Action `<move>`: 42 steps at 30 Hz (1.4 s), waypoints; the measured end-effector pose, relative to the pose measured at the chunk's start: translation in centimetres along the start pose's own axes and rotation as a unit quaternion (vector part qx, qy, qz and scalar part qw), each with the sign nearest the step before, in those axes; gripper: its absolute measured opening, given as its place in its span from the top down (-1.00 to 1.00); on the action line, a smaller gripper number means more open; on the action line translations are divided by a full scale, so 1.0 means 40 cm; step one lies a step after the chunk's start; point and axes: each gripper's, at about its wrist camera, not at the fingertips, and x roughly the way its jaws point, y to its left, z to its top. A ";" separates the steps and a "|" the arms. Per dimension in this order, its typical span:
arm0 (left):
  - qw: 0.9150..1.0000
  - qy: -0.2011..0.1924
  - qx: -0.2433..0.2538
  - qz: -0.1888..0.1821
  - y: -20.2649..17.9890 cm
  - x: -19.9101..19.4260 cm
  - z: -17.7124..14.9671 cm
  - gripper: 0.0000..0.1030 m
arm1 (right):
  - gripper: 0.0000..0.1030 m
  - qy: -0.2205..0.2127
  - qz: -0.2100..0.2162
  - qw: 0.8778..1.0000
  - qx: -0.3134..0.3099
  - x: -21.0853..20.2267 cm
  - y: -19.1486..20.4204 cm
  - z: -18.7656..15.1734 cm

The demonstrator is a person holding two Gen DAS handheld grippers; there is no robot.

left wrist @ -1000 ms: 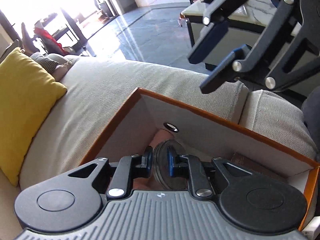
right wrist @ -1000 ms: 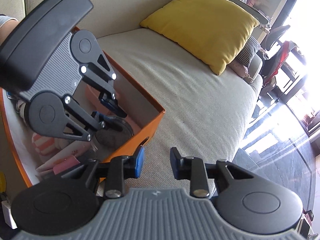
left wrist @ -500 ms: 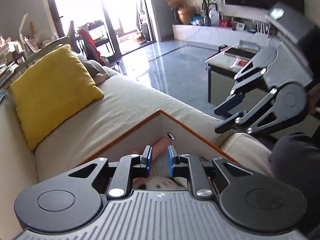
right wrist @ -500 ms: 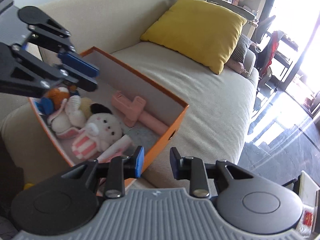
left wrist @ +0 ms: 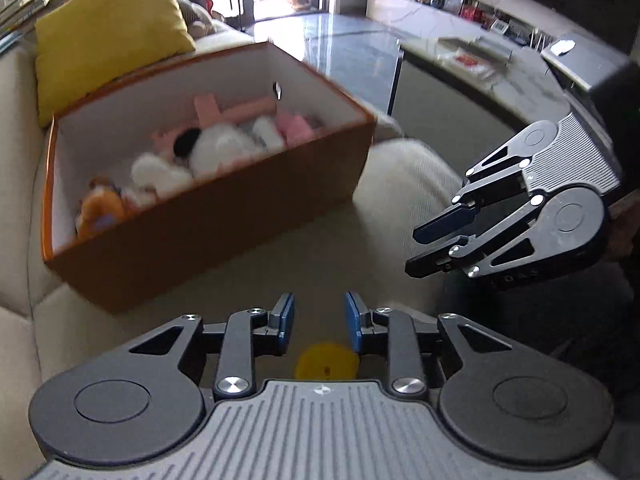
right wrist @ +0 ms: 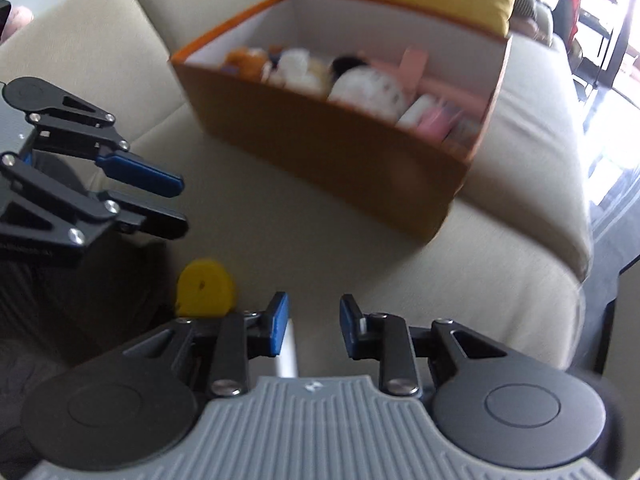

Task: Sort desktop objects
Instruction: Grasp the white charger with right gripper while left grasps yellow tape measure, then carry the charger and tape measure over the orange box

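The left tool [left wrist: 316, 317] sits at the bottom centre of its own view, fingers parted and empty, above a small round yellow object [left wrist: 326, 362]. The right tool [right wrist: 311, 322] is likewise open, holding nothing. The orange cardboard box with white lining [left wrist: 224, 216], filled with plush toys [left wrist: 216, 148], rests on the beige sofa [right wrist: 360, 240] in the upper left, before a yellow cushion [left wrist: 108, 28].
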 end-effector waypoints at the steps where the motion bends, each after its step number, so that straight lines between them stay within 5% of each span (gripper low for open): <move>1: 1.000 0.008 -0.003 0.005 -0.002 0.013 -0.024 0.29 | 0.41 0.008 0.005 1.000 0.001 0.012 0.014 -0.014; 8: 0.998 0.045 -0.045 0.022 0.003 0.086 -0.107 -0.04 | 0.28 0.033 -0.009 0.999 -0.023 0.075 0.085 -0.061; 18: 0.996 0.068 0.008 0.061 -0.046 0.132 -0.138 -0.19 | 0.29 0.054 -0.017 0.998 -0.037 0.128 0.104 -0.058; 25: 0.995 0.079 0.009 0.068 -0.052 0.165 -0.125 -0.14 | 0.30 0.056 -0.017 0.998 -0.028 0.138 0.100 -0.062; 42: 0.996 0.035 -0.067 0.043 -0.031 0.092 -0.112 -0.05 | 0.31 0.051 -0.039 0.998 0.007 0.129 0.059 -0.034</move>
